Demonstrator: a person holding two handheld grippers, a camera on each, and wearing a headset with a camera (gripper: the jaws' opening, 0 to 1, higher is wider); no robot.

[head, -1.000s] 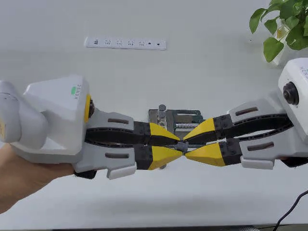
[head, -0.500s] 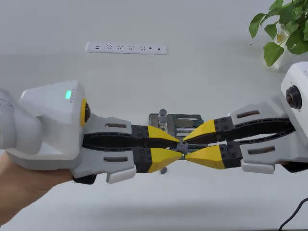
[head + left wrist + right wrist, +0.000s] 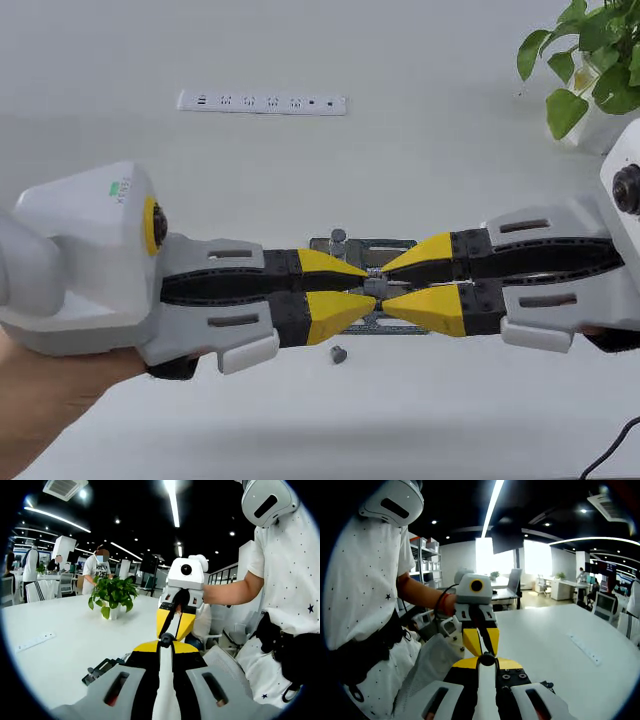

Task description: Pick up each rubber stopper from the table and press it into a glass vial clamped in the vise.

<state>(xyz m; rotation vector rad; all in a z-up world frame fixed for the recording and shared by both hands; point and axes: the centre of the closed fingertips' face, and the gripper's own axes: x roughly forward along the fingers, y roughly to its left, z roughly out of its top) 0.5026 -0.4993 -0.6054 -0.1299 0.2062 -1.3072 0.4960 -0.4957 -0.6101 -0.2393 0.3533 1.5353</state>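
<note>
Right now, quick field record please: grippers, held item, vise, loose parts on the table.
left gripper: jaws shut on rubber stopper, tip to tip with right gripper
right gripper: jaws shut on the same stopper
vise: on table behind the jaws, grey-capped vial upright at its left end
loose stopper: on table, in front of vise
background: power strip, potted plant

White table (image 3: 450, 150) with a power strip (image 3: 262, 101) and potted plant (image 3: 590, 55) — dark ceiling (image 3: 125, 500), strip lights (image 3: 173, 502).
</note>
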